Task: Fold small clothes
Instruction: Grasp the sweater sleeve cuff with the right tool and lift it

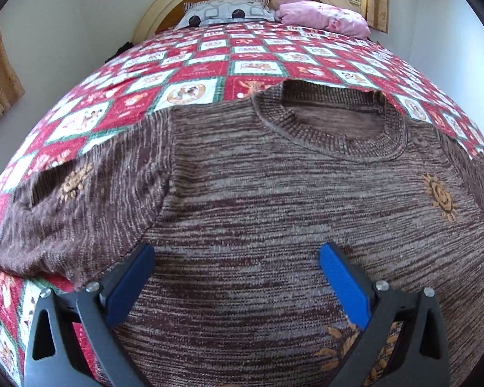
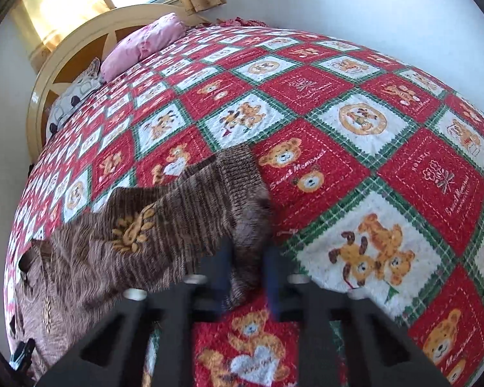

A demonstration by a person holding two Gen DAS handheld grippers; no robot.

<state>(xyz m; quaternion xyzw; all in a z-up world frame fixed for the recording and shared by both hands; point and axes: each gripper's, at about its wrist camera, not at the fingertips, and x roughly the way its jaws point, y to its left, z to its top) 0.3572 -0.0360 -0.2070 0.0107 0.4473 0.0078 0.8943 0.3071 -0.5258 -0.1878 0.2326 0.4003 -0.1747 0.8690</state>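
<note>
Clearly the brown sweater (image 1: pixel 274 193) lies flat and face-up on the quilt (image 1: pixel 209 71), collar (image 1: pixel 332 129) toward the headboard (image 1: pixel 177 3), its long axis running from collar to hem and both sleeves spread sideways from the collar. Right of the collar, the right sleeve (image 2: pixel 184 213) ends between the fingers of the right gripper (image 2: pixel 248 277), which are narrowed on its blurred cuff edge, so that hand looks best placed to fold it inward. Below the collar, the left gripper (image 1: pixel 235 277) hovers over the chest, fingers wide and empty.
</note>
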